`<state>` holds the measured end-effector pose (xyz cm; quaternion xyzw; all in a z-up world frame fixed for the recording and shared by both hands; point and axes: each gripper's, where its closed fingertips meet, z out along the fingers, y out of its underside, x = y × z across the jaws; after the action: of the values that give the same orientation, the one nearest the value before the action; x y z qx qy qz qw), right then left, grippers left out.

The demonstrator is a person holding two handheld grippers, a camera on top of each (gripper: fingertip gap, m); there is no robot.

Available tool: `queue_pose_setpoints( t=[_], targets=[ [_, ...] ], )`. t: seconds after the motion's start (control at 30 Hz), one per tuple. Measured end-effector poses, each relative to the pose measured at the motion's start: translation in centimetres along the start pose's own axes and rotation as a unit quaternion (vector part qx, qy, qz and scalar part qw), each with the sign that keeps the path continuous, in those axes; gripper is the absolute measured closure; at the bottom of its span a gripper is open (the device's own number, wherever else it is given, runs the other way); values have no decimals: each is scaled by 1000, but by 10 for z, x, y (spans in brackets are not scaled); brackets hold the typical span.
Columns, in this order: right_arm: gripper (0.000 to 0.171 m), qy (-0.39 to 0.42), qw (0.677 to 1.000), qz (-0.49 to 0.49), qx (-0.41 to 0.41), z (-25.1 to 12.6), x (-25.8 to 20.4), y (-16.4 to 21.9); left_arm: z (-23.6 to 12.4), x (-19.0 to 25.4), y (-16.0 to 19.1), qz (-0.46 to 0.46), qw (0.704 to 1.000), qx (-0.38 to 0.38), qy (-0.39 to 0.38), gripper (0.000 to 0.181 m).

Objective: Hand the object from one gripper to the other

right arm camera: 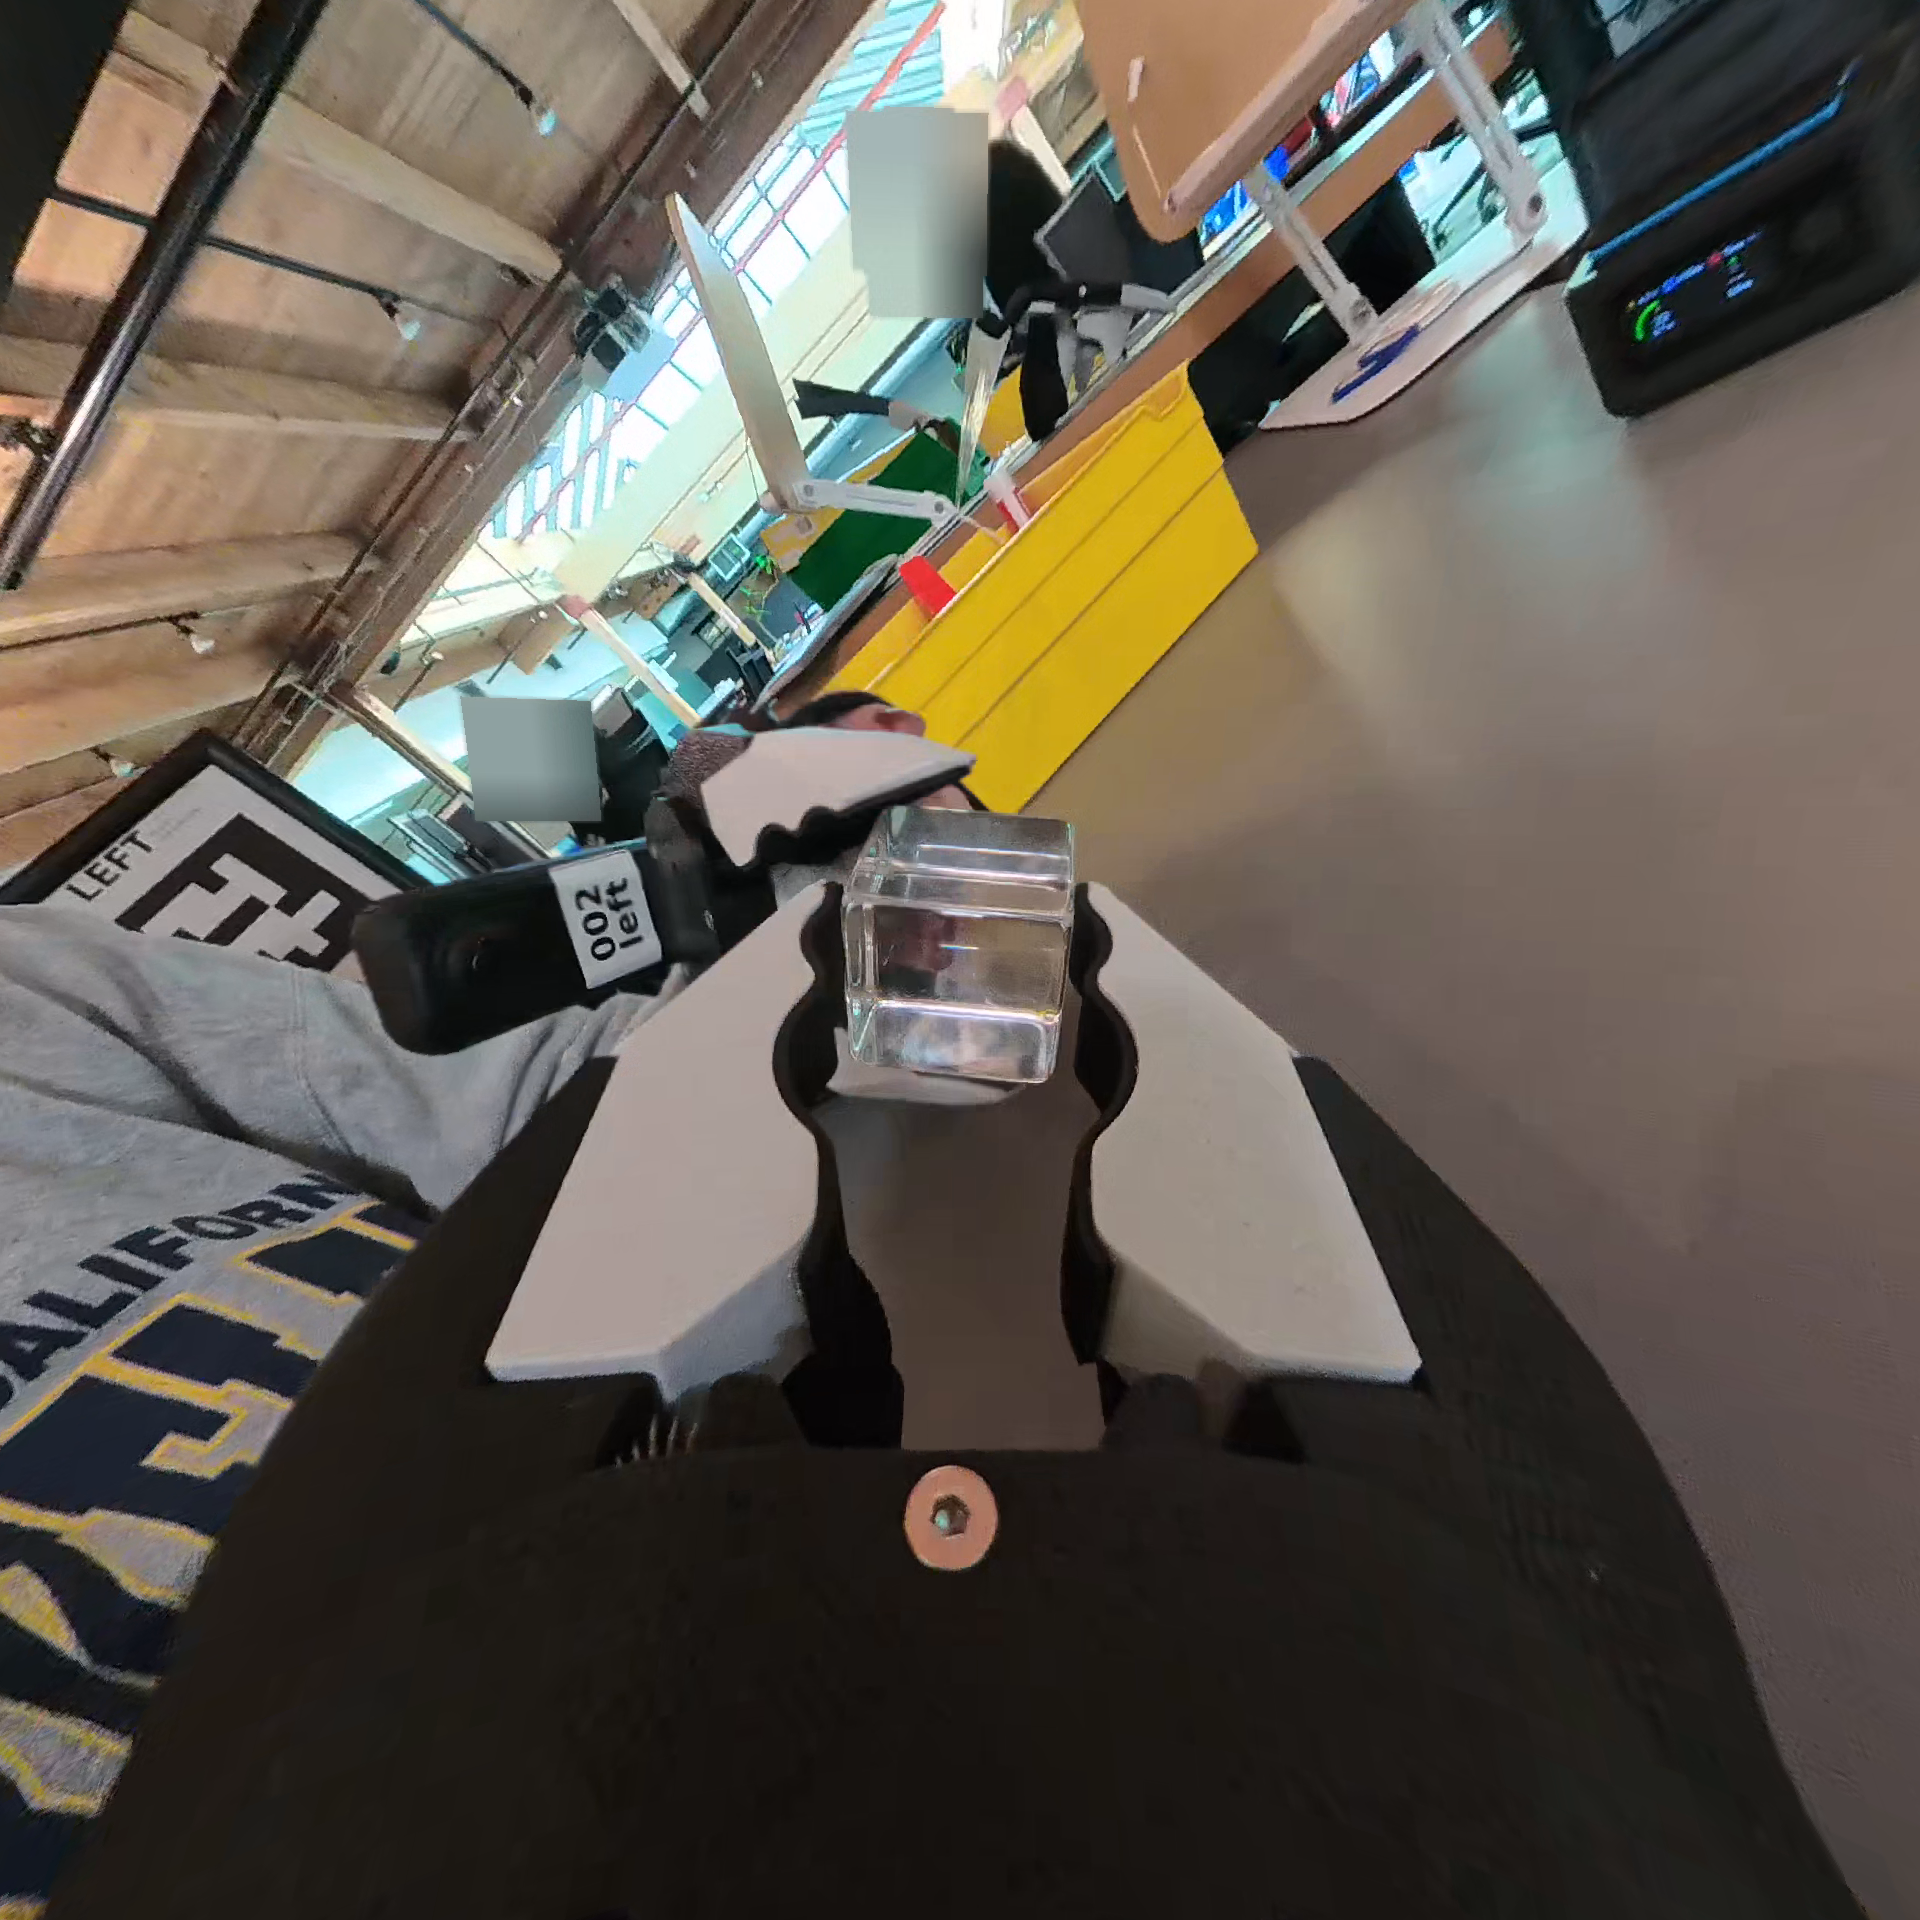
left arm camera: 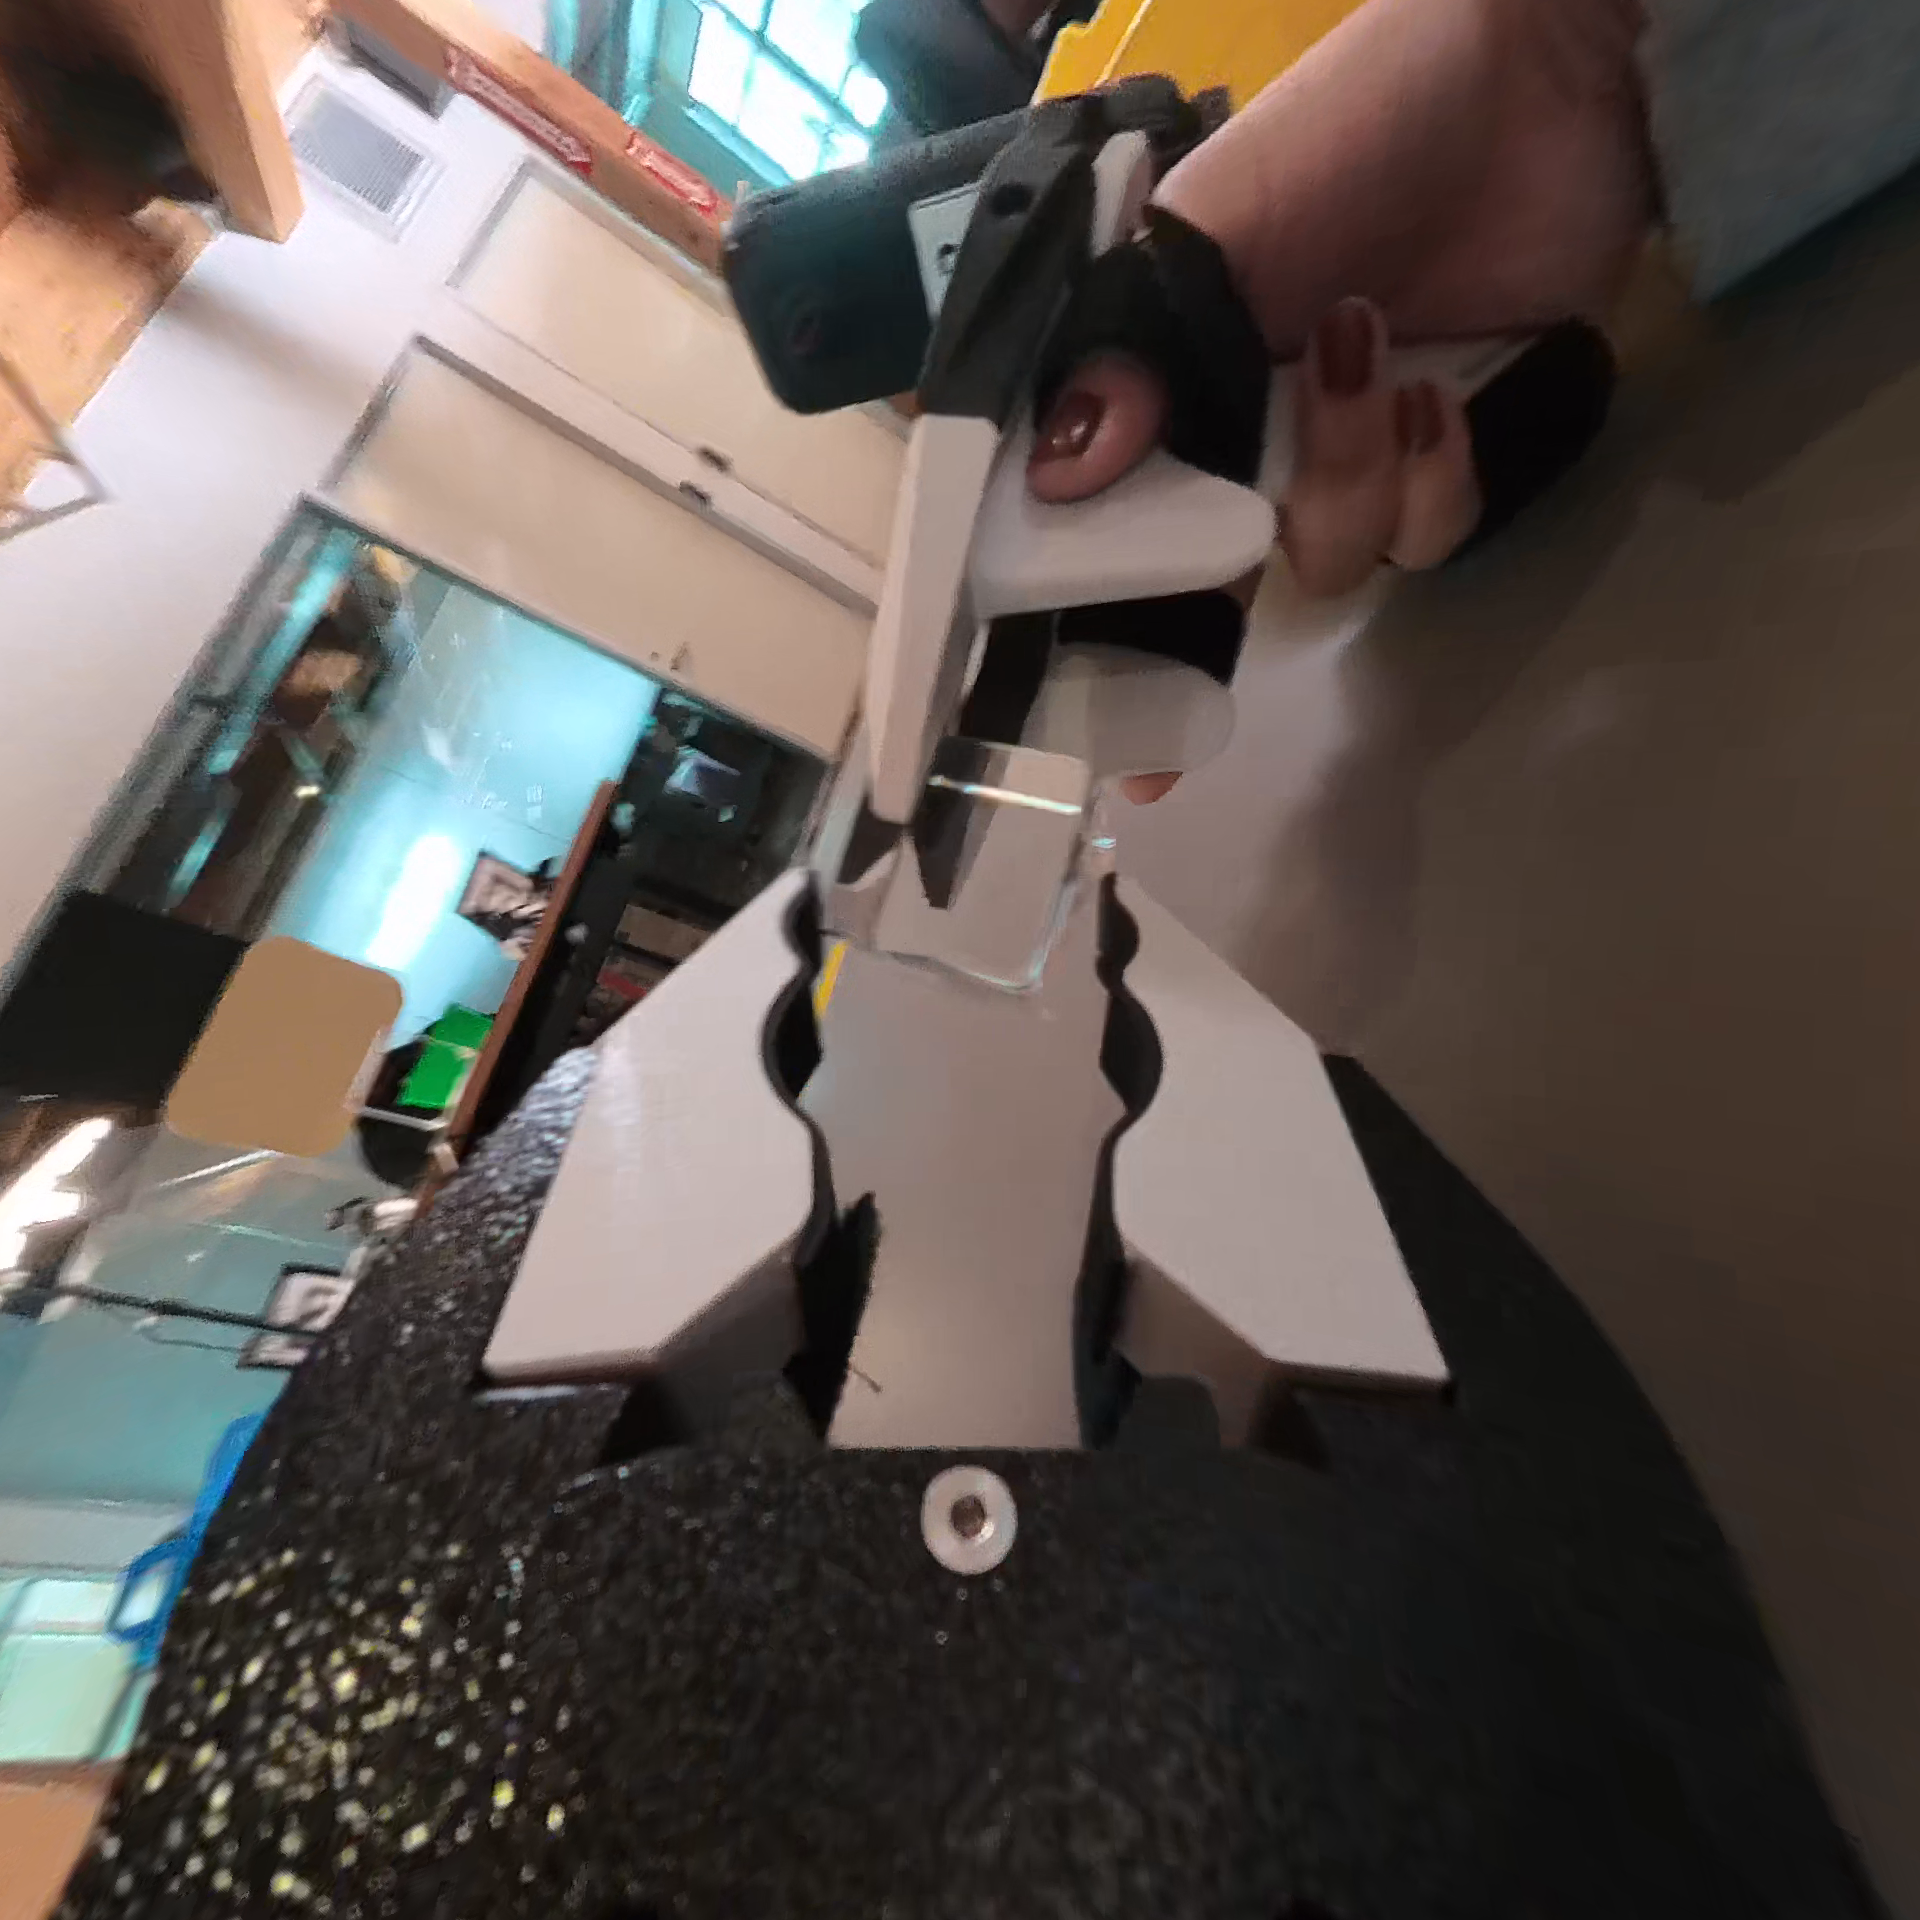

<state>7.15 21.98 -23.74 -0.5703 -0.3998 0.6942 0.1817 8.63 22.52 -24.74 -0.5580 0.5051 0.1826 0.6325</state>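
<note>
Both grippers meet at clear cube (right arm camera: 961, 961), no long axis, right gripper (right arm camera: 956, 961) fingers clamping it, left gripper (left arm camera: 956, 935) fingers bracketing, grip unclear.

Clear glass cube (right arm camera: 958, 943), held off table at both tongs' tips, slightly tilted.

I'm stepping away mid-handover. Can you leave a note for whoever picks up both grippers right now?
Left gripper: closed on the clear cube, held in mid-air above the grey floor.
Right gripper: fingers flank the same cube on its other two sides; firm contact cannot be confirmed.
Done: the grippers have met at the cube.
Left: probably confirm the right grip, then open the left and draw it clear.
</note>
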Motion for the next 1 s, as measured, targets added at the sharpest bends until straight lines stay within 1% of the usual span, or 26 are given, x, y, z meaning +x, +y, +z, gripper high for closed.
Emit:
queue_pose_setpoints(
  t=[0.03,0.13,0.23,0.3,0.33,0.37,0.4,0.47,0.53,0.57,0.63,0.7,0.73,0.77,0.8,0.83,0.9,1.0],
  targets=[
    [129,2,1000,-4,-2,0,0,1,-1,0,1,8,1000,-3,-2,131],
    [129,30,999,-32,19,3,6,-5,2,-6,11,-41,999,-31,-4,134],
    [115,57,992,-89,62,4,8,-19,2,-16,24,-137,990,-42,-13,135],
    [105,94,976,-168,99,-2,7,-32,-2,-30,28,-228,973,-17,-27,136],
    [101,131,959,-223,113,-7,9,-38,-6,-38,29,-281,959,2,-35,136],
    [96,180,934,-288,113,-11,14,-42,-10,-48,30,-340,939,30,-43,136],
    [92,228,900,-357,103,-15,18,-44,-15,-57,30,-400,913,63,-50,136],
    [91,293,825,-477,82,-15,17,-44,-26,-72,28,-506,850,140,-43,136],
    [91,308,762,-565,72,-3,3,-40,-35,-79,20,-575,790,213,-11,137],
    [91,309,735,-600,68,4,-5,-37,-38,-79,13,-600,762,245,17,137],
    [91,321,677,-659,61,14,-17,-33,-41,-75,-3,-646,694,302,95,137],
    [92,338,614,-712,49,18,-24,-31,-39,-67,-15,-692,616,331,178,136],
    [93,345,585,-733,46,18,-28,-31,-36,-64,-15,-712,585,335,196,137],
    [97,348,565,-747,43,19,-30,-30,-32,-59,-14,-731,558,329,214,137],
    [101,347,556,-755,34,21,-30,-28,-28,-54,-13,-748,533,317,236,138],
    [105,346,551,-759,26,23,-29,-26,-27,-53,-14,-754,521,315,247,137],
    [112,346,542,-766,25,23,-30,-25,-28,-51,-16,-751,522,313,258,138],
    [118,345,549,-760,32,21,-32,-26,-26,-48,-16,-752,524,302,262,138]
  ],
)
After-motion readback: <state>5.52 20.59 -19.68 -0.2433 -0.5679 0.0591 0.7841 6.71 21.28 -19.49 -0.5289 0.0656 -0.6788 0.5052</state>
